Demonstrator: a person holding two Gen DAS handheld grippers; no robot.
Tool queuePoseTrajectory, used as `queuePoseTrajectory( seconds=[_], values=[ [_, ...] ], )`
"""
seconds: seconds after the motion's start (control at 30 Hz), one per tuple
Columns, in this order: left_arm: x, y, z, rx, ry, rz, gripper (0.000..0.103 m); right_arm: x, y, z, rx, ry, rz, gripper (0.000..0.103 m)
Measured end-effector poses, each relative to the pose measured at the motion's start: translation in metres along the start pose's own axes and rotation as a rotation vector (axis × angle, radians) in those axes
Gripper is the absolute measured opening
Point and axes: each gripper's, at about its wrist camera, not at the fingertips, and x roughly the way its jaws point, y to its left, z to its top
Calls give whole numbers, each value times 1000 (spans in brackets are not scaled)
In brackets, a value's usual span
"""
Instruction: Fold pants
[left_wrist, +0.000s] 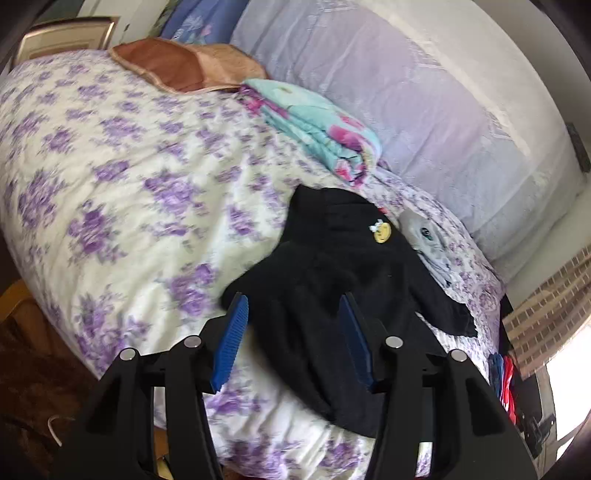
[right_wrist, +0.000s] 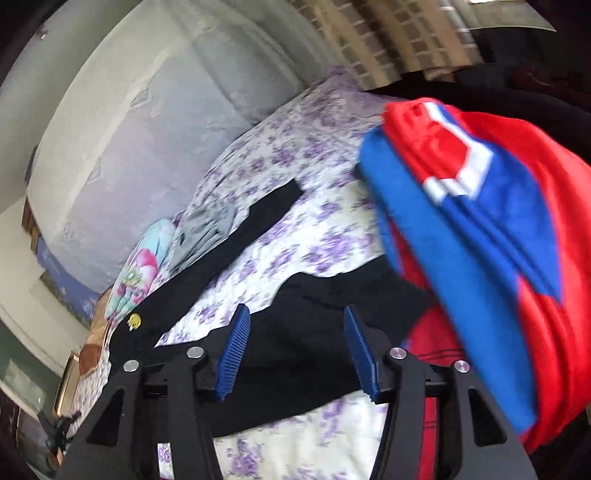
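- Left wrist view: the left gripper hovers with jaws wide and empty over black pants, which lie spread from centre toward four o'clock on the floral bedspread.
- Right wrist view: the right gripper, also wide and empty, sits above one pant leg; a red-and-blue garment is at three o'clock.
- Folding seems not yet begun; next, each gripper likely needs to pinch an edge.

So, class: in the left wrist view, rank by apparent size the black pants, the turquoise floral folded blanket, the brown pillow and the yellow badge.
1. Black pants, though being nearest the camera inflates them.
2 and 3. Turquoise floral folded blanket and brown pillow: too alike to rank.
4. Yellow badge, smallest.
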Motion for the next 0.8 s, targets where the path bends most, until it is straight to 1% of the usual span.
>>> queuePoseTrajectory(
  seconds=[0.07,0.13,0.17,0.23,0.27,0.3,0.33,0.37,0.4,0.43,0.47,0.53,0.57,0.6,0.67,0.7,0.73,0.8],
  values=[
    [2,-26,0,79,-10,-24,51,37,30,-7,-51,92,87,55],
    [14,-45,-5,132,12,-40,53,70,55,-16,-84,172,148,55],
    [23,-48,-8,141,33,-40,56,84,67,-22,-96,208,165,55],
    [48,-49,-16,143,95,-23,56,109,86,-34,-115,270,189,55],
    [61,-46,-22,141,128,-8,56,117,90,-38,-121,290,191,55],
    [76,-41,-27,137,162,28,56,123,92,-42,-122,303,187,56],
    [86,-37,-32,137,177,53,56,126,93,-48,-120,309,182,57],
    [92,-34,-37,144,174,62,57,128,92,-53,-120,311,182,57],
    [91,-34,-40,163,149,64,60,123,90,-59,-119,309,189,57],
    [90,-39,-43,193,140,61,64,121,89,-63,-119,305,200,57],
    [90,-43,-43,215,142,64,70,119,88,-65,-121,304,204,57],
    [86,-50,-43,232,127,88,72,119,90,-64,-130,311,194,58],
    [82,-52,-42,230,114,89,74,119,94,-62,-142,310,188,60],
    [77,-56,-39,232,96,84,80,119,100,-59,-164,304,183,63],
    [67,-64,-32,253,66,90,86,118,113,-49,-216,285,189,66],
    [63,-68,-29,261,48,93,87,116,118,-42,-229,264,195,70],
    [58,-69,-22,261,20,97,88,111,115,-36,-225,240,194,74],
    [52,-65,-11,231,-12,89,91,107,113,-25,-198,203,200,75]
  ],
)
